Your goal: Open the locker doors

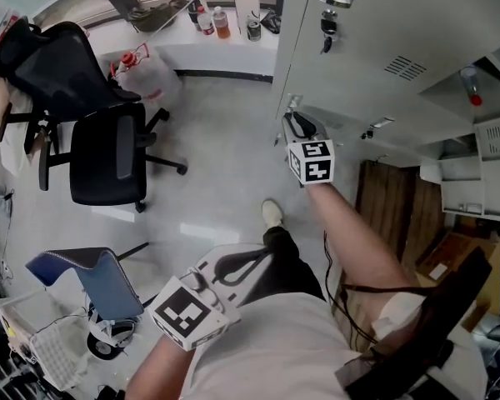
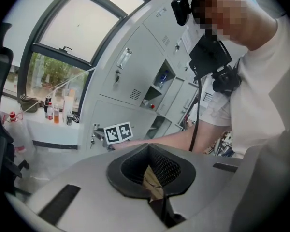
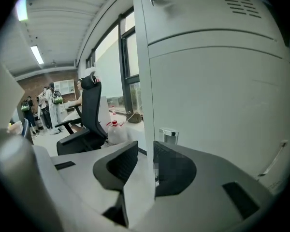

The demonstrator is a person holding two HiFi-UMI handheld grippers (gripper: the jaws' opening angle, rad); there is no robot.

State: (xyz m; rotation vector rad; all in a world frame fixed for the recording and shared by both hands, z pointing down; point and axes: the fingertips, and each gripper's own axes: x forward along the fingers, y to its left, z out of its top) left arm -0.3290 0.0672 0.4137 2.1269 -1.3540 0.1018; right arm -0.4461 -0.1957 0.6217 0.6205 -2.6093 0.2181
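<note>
**Locker doors (image 1: 375,65): edge straddled, not gripped**

They fill the upper right of the head view. Our right gripper (image 1: 298,130), jaws parted, straddles the left edge of the lower door (image 3: 212,115). Closing on the frame and missing the latch (image 3: 169,135), we judge, leaves it shut. Our left gripper (image 1: 237,267) sits closed and empty, lower centre. Beyond: pale glossy floor (image 1: 217,198), black office chairs (image 1: 108,161), windowsill bottles (image 1: 221,22).
</note>
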